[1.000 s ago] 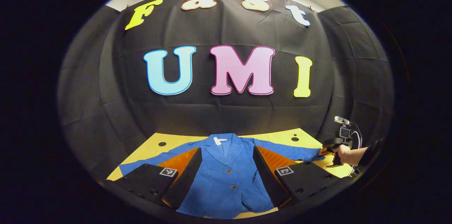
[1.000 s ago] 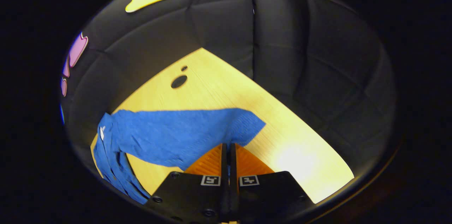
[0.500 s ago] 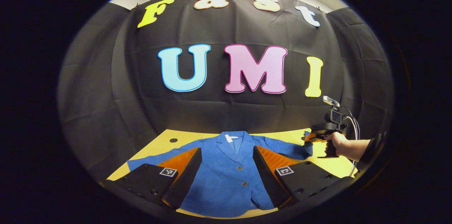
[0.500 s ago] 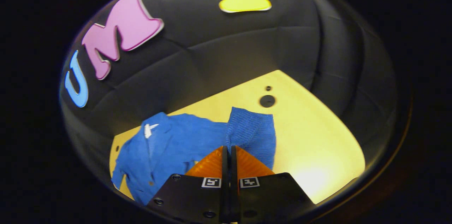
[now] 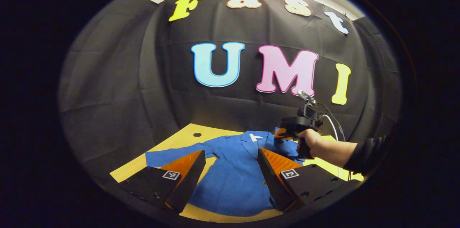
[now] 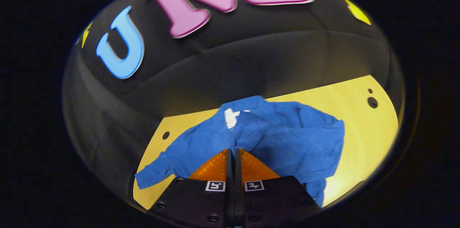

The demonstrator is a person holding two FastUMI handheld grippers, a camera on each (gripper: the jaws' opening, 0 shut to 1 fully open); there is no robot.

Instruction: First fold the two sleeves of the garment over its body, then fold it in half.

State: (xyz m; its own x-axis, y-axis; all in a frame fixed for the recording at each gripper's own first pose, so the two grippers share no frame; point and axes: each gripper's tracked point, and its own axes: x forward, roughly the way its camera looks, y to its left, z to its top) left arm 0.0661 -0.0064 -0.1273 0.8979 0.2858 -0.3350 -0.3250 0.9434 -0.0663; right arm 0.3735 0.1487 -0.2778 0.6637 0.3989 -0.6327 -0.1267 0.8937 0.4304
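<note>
Right hand-held gripper (image 6: 233, 152) pinches sleeve (image 6: 248, 131), hiding jacket (image 6: 287, 138) front.

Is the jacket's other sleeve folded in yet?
No, spread. That sleeve lies flat out on the table, away from the jacket body.

**Cloth on wood**

The blue jacket (image 5: 233, 177) is a matt, finely ribbed cloth, like corduroy. The tabletop (image 6: 359, 120) looks like smooth pale wood with a soft sheen. The booth wall (image 5: 118, 95) is matt, creased black cloth.
</note>
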